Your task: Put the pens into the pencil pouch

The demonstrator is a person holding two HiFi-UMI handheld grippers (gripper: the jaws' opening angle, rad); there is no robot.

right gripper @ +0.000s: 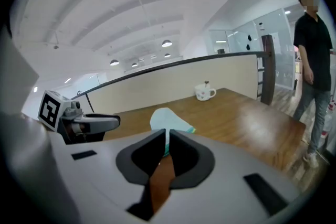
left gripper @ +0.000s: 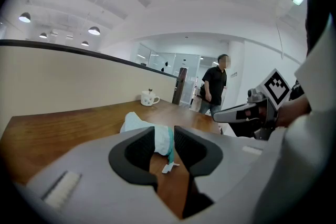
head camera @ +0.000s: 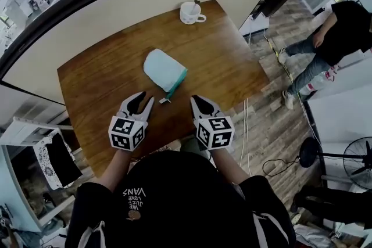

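A light blue pencil pouch (head camera: 163,68) with a teal zip edge lies flat in the middle of the wooden table (head camera: 104,78). Its white zip pull (head camera: 165,100) points toward me. No pens show in any view. My left gripper (head camera: 143,103) hovers just left of the pull, jaws apart and empty; in the left gripper view the pouch (left gripper: 137,122) shows beyond the left gripper (left gripper: 164,136). My right gripper (head camera: 196,103) hovers just right of the pull. Its jaws are drawn almost together with nothing between them, and the pouch (right gripper: 168,117) lies beyond the right gripper (right gripper: 167,136).
A white mug (head camera: 190,12) stands at the table's far edge, in front of a curved low wall (head camera: 116,6). A person in black (head camera: 334,32) stands on the plank floor to the right. A fan (head camera: 357,162) and cables are at the lower right.
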